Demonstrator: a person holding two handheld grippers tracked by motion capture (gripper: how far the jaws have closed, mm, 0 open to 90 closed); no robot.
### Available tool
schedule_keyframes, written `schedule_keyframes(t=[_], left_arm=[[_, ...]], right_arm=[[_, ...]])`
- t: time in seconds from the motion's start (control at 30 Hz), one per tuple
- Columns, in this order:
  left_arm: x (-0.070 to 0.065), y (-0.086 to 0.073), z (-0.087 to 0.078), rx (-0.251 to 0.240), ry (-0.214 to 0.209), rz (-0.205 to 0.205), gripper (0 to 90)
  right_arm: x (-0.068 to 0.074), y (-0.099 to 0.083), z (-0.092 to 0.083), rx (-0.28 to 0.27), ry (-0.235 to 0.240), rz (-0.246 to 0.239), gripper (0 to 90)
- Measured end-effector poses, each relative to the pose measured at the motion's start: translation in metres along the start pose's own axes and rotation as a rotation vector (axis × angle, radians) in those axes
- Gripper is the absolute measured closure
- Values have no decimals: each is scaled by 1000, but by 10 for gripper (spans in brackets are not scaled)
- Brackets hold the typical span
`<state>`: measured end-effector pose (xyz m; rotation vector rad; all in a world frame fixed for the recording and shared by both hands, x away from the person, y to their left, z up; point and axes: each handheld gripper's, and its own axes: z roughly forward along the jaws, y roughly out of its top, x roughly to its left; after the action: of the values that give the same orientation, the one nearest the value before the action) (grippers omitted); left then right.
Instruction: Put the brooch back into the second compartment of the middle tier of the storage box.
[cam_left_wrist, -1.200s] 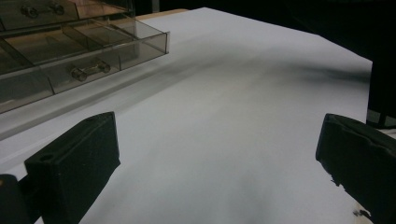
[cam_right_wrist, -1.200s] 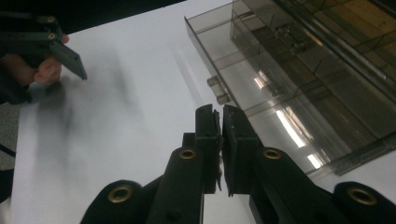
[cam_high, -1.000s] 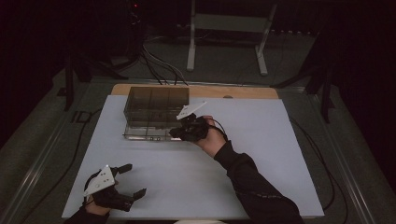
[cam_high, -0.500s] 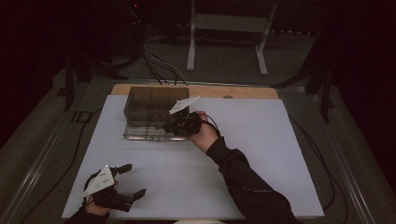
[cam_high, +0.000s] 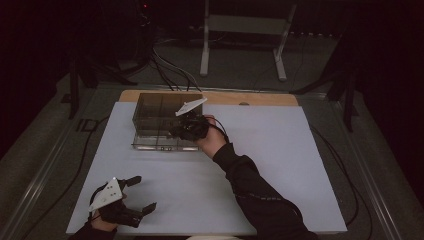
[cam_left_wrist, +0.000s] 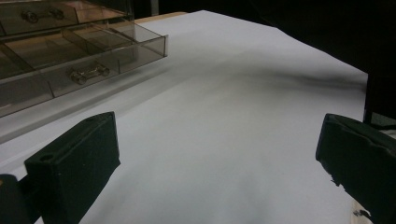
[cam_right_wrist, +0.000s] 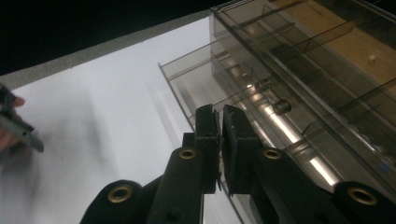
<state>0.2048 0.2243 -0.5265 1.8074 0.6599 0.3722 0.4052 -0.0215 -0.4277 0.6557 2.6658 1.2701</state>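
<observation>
A smoky clear drawer cabinet (cam_high: 156, 111) lies on the white sheet (cam_high: 280, 165) at the far left of the middle. Its lowest drawer (cam_high: 159, 146) is pulled out toward me. My right gripper (cam_high: 174, 133) hovers over the cabinet's front right, jaws shut with nothing between them. In the right gripper view the shut gripper (cam_right_wrist: 220, 116) points along the open drawer (cam_right_wrist: 201, 88) beside the cabinet (cam_right_wrist: 308, 70). My left gripper (cam_high: 142, 193) rests open at the near left edge of the sheet. In the left gripper view, the gripper (cam_left_wrist: 215, 158) faces bare sheet, with the cabinet (cam_left_wrist: 70, 42) at upper left.
Small metal parts (cam_left_wrist: 88, 73) lie in the drawer compartments. A wooden board edge (cam_high: 250, 97) shows behind the sheet. Beyond the table stand a white frame (cam_high: 240, 35) and cables (cam_high: 170, 70) on the dark floor. A cable (cam_high: 340, 165) trails off the sheet's right side.
My right gripper has moved left and slightly away from me, from beside the drawer's right end to over the cabinet's front. The left gripper has stayed put.
</observation>
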Motion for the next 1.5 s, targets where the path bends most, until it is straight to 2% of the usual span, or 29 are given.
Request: schedule_keyframes(t=[0.47,0.77,1.23,1.3,1.37,1.5], left_arm=[[0,0,-2,-8,-1,-2,6],[0,0,-3,-4,4,-2,6],[0,-1,-2,-6,-3,-5,6],[-1,-1,-2,-2,-2,-1,6],[0,0,-2,-6,-4,-2,6],[-1,-1,-2,-1,-2,-1,6]], right_arm=[[-5,4,21,7,-25,48,859],[-9,1,40,23,-22,84,858],[-11,-3,63,67,-30,86,856],[-11,-3,65,64,-23,93,855],[-9,-4,69,72,-24,80,854],[-9,-3,70,63,-28,95,852]])
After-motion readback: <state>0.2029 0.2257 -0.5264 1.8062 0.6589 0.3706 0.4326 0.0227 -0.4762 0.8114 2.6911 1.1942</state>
